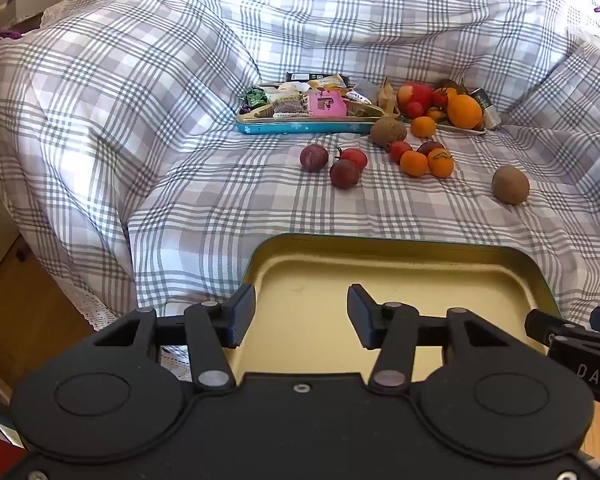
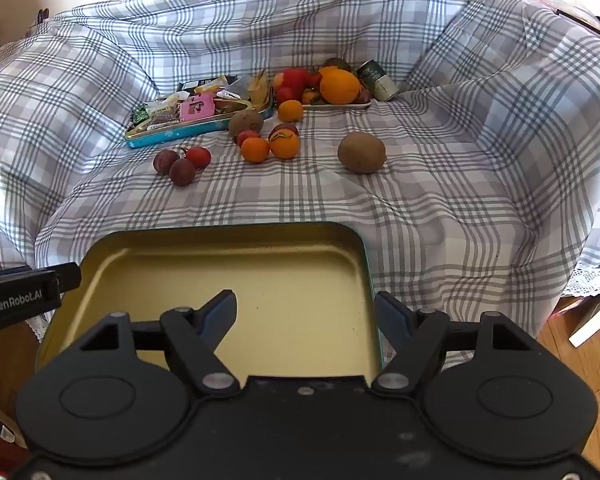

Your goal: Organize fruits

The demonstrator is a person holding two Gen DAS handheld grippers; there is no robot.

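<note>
Left wrist view: left gripper (image 1: 302,316) jaws wide apart, empty, above shallow yellow metal tray (image 1: 400,258); right gripper (image 2: 306,318) likewise spread, straddling tray's right rim.

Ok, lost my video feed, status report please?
Left gripper open, right gripper open, both over empty tin tray. Loose fruit untouched on cloth. Path clear.

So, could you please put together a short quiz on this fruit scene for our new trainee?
1. True or false: the yellow-lined tin tray under both grippers already holds fruit.
2. What fills the blue-rimmed tin at the back: (a) wrapped snacks, (b) oranges, (c) nothing?
3. Which brown fruit lies alone, farthest right on the checked cloth?

Key:
1. False; it holds nothing, and the left gripper and right gripper are both open above it.
2. (a).
3. The kiwi.
</note>
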